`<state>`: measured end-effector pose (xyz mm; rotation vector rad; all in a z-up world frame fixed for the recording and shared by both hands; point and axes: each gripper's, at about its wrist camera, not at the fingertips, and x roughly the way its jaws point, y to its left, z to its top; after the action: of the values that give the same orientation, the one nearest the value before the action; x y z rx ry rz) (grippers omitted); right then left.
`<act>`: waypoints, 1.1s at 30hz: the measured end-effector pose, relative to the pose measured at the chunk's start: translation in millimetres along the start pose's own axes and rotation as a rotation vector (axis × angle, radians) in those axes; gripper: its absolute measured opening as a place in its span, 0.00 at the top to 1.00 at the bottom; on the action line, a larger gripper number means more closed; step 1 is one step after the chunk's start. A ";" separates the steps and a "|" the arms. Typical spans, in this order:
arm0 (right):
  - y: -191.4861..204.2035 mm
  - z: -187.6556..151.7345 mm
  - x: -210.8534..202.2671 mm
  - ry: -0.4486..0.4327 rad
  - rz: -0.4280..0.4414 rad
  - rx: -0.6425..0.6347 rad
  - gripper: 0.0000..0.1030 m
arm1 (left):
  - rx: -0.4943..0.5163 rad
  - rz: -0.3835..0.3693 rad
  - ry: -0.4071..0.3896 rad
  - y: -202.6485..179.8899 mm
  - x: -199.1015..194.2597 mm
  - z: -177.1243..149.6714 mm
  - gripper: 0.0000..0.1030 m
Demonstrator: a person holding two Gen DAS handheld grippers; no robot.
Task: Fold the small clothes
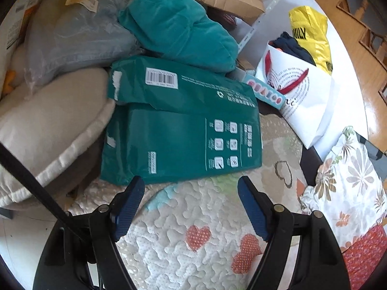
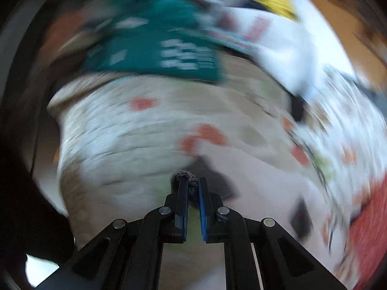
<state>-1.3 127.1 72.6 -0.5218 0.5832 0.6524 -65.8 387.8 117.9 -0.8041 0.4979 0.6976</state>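
In the left wrist view my left gripper is open and empty, just above a quilted mat with red hearts. In the right wrist view, which is heavily blurred by motion, my right gripper is shut on a small dark grey fuzzy garment. The garment bunches between the fingertips and a dark flap of it hangs to the right. It is held above the same quilted mat. No small garment shows in the left wrist view.
A green plastic package lies on the mat's far edge. Behind it are a teal cushion, a beige cushion and a bagged grey pillow. A white paper bag, a yellow bag and floral fabric lie right.
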 end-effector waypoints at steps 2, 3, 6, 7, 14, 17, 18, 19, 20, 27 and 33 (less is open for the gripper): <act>-64.4 -6.1 -21.4 -0.025 -0.024 0.223 0.92 | 0.020 -0.011 0.018 -6.8 2.4 -5.4 0.24; -103.1 -14.6 -35.3 -0.046 -0.048 0.355 0.92 | 0.032 -0.014 0.023 -10.3 2.7 -8.3 0.24; -206.8 -64.8 -79.1 -0.093 -0.135 0.729 0.92 | 0.079 -0.033 0.048 -25.3 4.3 -21.1 0.23; -234.0 -87.5 -91.8 -0.096 -0.168 0.835 0.92 | 0.092 -0.041 0.061 -30.9 5.4 -26.2 0.23; -332.4 -240.3 -126.4 0.082 -0.392 1.195 0.92 | 0.269 -0.116 0.156 -90.1 9.3 -75.3 0.22; -335.2 -275.2 -127.5 0.125 -0.399 1.239 0.92 | 0.342 -0.138 0.195 -113.3 10.6 -98.3 0.22; -337.7 -279.6 -126.1 0.124 -0.392 1.250 0.92 | 0.370 -0.143 0.208 -121.9 11.1 -107.4 0.22; -338.4 -283.8 -127.4 0.128 -0.395 1.256 0.92 | 0.387 -0.146 0.215 -127.4 11.5 -113.6 0.22; -338.8 -286.5 -129.0 0.134 -0.409 1.254 0.92 | 0.412 -0.151 0.224 -135.2 11.8 -121.9 0.22; -345.7 -290.2 -162.6 0.128 -0.508 1.170 0.84 | 0.556 -0.186 0.270 -179.1 11.3 -171.0 0.22; -327.3 -243.4 -154.2 0.098 -0.383 0.915 0.72 | 0.664 -0.219 0.287 -213.9 10.0 -210.1 0.22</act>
<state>42.0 -306.7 82.3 0.2009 0.7748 -0.0420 66.5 120.4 87.0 -0.3186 0.8304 0.1808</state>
